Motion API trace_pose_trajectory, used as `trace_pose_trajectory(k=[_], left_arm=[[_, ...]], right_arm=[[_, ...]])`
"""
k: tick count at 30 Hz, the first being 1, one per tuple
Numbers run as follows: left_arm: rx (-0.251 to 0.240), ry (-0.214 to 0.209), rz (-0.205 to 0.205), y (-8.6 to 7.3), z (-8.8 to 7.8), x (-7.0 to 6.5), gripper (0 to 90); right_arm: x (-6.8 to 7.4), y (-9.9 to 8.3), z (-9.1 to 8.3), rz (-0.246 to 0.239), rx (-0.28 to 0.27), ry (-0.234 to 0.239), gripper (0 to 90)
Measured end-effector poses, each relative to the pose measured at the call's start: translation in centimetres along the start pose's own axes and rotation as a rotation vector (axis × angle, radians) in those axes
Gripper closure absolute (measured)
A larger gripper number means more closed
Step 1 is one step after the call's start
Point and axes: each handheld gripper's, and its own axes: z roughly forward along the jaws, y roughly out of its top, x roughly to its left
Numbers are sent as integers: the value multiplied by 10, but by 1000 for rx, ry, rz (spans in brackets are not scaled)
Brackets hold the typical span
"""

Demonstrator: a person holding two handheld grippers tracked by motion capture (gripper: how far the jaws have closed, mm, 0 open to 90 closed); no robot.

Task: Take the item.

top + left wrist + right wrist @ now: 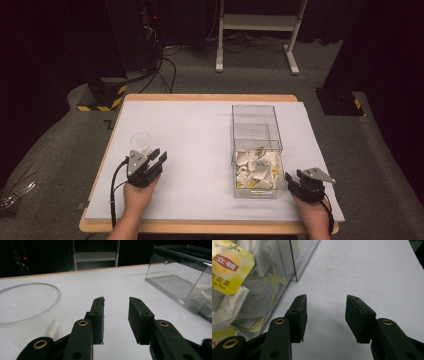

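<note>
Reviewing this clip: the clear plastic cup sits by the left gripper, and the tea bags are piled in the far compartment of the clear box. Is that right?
Not quite. The tea bags fill the near compartment of the clear box; the far one looks empty, as the high view shows. The clear plastic cup does sit by the left gripper.

Left tongs (159,156) low over the table, jaws apart and empty, right tongs (290,181) likewise open, forearms entering from below

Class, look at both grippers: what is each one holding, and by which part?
Nothing is held. The left gripper has open jaws with bare table between them, the clear cup beside it. The right gripper is open too, beside the tea-bag box.
</note>
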Motion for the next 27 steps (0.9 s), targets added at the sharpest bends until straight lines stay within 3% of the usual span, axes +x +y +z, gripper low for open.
trace_pose_trajectory(k=[4, 10, 12, 16, 20, 23, 27], left_arm=[[41, -16, 12, -6, 2, -7, 605], [145, -32, 48, -19, 3, -15, 559], [170, -23, 62, -25, 2, -17, 547], [203, -8, 40, -31, 4, -15, 520], [251, 14, 65, -35, 9, -17, 497], [246, 36, 103, -36, 9, -21, 474], [251, 35, 110, -36, 9, -21, 458]], right_arm=[[0, 0, 0, -1, -3, 4, 522], [-1, 0, -1, -1, -10, 16, 516], [-1, 0, -2, -3, -14, 23, 513], [-1, -1, -5, -10, -20, 45, 499], [0, -1, -9, -5, -12, 63, 486], [0, 1, -13, 2, -9, 69, 471], [2, 3, -19, -3, -10, 78, 451]])
